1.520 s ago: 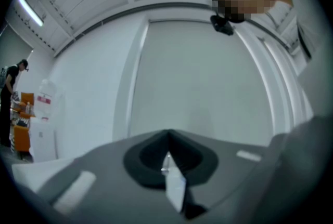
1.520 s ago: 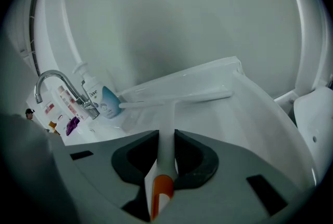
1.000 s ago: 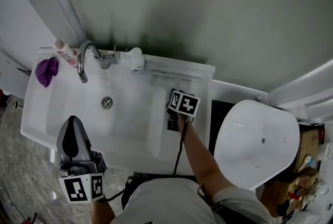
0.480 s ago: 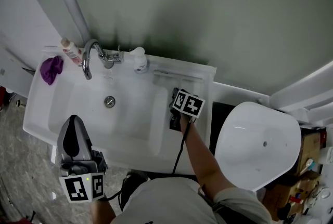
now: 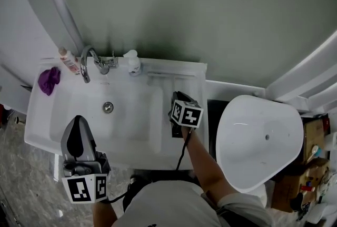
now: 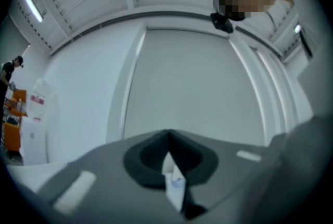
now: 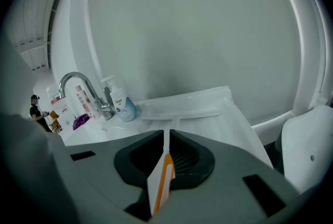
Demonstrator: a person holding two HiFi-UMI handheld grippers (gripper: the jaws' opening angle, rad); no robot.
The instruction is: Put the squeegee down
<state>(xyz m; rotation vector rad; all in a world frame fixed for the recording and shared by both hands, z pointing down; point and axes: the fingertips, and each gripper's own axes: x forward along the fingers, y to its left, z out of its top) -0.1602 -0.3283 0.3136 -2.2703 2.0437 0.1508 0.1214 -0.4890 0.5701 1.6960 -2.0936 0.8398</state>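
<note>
We judge the put-down all but finished. The squeegee (image 7: 179,112) lies flat on the sink ledge (image 7: 222,101), ahead of and below our right gripper (image 7: 167,134), its handle pointing back at us and clear of the jaws. Those jaws are closing with nothing between them, only a thin slit left. Our left gripper (image 6: 167,135) hangs off to the side, jaws together and empty. Next we only need to draw the right gripper away without catching the handle.
</note>
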